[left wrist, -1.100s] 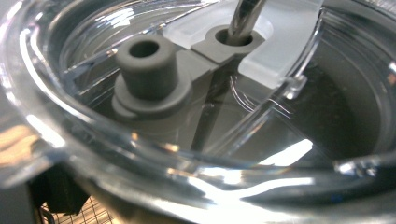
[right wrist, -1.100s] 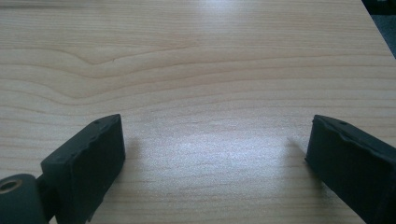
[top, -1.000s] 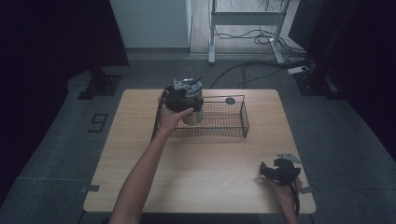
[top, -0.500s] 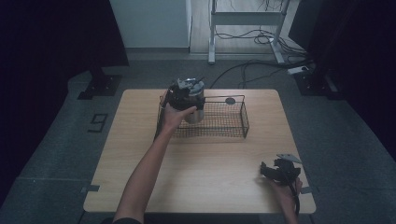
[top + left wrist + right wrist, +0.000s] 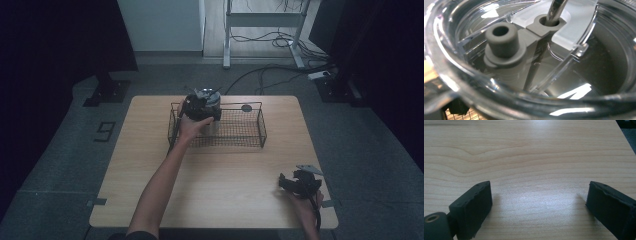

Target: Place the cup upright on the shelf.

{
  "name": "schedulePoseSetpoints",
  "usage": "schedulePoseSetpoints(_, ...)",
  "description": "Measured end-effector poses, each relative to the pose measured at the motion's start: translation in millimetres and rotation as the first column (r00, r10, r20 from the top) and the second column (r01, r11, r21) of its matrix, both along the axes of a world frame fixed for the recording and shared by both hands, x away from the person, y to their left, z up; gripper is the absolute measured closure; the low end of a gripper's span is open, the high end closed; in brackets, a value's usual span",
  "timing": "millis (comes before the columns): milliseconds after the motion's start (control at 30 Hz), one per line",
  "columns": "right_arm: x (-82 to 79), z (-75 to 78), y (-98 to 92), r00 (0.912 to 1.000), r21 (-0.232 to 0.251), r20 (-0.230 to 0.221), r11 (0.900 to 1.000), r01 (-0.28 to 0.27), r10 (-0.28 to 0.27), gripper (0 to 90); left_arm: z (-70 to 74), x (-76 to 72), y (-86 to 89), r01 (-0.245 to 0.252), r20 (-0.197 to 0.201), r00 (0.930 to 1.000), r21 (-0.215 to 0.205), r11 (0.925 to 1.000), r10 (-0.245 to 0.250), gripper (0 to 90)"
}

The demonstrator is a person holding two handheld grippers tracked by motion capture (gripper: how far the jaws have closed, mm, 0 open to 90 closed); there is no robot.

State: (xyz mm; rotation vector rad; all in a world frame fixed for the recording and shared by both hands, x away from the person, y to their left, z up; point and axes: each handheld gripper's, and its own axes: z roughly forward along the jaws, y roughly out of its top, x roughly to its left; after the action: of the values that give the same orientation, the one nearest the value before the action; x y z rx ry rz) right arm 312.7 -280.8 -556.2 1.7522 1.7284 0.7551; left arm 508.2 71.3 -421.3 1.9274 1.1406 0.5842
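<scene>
A person's left gripper [image 5: 199,107] reaches over the near-left corner of a wire basket [image 5: 250,131] on a wooden table [image 5: 220,190], pressed up against a clear plastic container [image 5: 211,98] that stands at the basket's left end. The left gripper view looks straight down into the container's lid, with its grey knob [image 5: 502,41] and metal rod [image 5: 555,11]; whether the jaws are clamped on it cannot be told. The right gripper [image 5: 299,183] rests apart at the table's near-right corner, apparently idle, its jaws spread wide over bare wood.
</scene>
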Motion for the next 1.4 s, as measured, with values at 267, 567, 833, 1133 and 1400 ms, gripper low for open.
schedulePoseSetpoints(267,0.0,0.0,0.1,1.0000,0.001,0.001,1.000,-0.001,0.001,6.4,-16.2,1.9,-1.0,-0.006,-0.030,0.9995,0.014,0.9999,0.006,4.0)
schedulePoseSetpoints(567,-0.1,0.0,0.1,1.0000,0.000,0.001,1.000,-0.001,0.001,6.4,-28.5,3.5,-3.8,-0.003,-0.051,0.9987,0.013,0.9999,0.003,4.0)
schedulePoseSetpoints(833,-0.1,0.0,0.1,1.0000,0.000,0.001,1.000,0.000,0.000,6.4,-40.1,4.2,-6.4,-0.012,-0.066,0.9977,0.012,0.9999,0.013,3.9)
schedulePoseSetpoints(1133,-0.1,0.0,0.1,1.0000,0.000,0.001,1.000,0.000,0.000,6.4,-45.6,-1.2,-0.6,-0.008,-0.048,0.9988,-0.010,0.9999,0.007,3.8)
schedulePoseSetpoints(1400,-0.1,0.0,0.1,1.0000,0.000,0.001,1.000,0.000,0.000,6.4,-46.2,-2.8,-0.2,-0.007,-0.044,0.9990,-0.007,1.0000,0.007,3.7)
